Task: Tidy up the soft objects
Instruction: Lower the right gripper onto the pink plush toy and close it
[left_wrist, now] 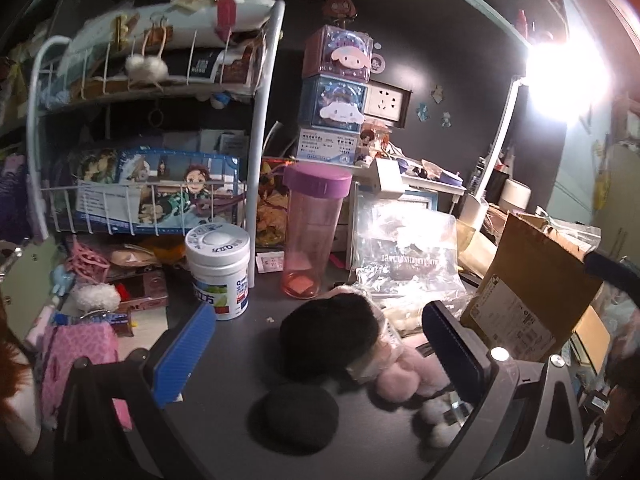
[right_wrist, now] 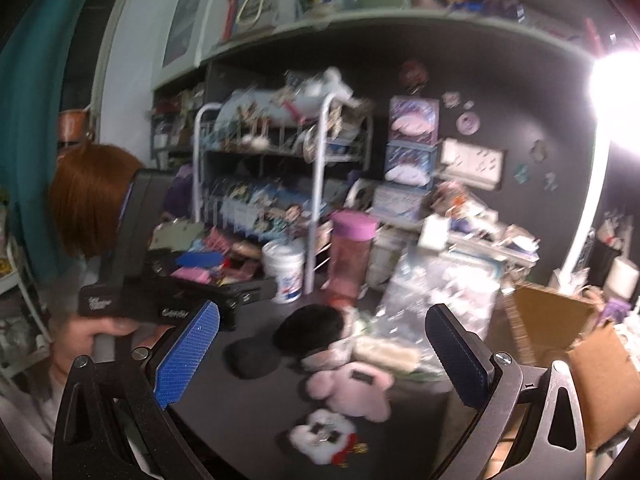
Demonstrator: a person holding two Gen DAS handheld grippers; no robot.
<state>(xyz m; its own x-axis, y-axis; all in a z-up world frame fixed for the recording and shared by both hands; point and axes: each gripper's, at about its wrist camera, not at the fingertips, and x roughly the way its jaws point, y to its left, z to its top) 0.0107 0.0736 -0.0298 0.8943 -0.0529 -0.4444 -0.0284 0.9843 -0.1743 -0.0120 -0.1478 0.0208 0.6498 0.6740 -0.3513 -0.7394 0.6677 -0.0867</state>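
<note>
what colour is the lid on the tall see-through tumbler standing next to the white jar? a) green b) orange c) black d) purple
d: in the left wrist view the tall pink tumbler wears a purple lid, standing just right of the white jar on the dark desk.

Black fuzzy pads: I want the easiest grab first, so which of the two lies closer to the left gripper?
The flat black pad lying alone on the dark desk, nearer the left gripper. The other black pad sits farther back, against the pink plush.
</note>
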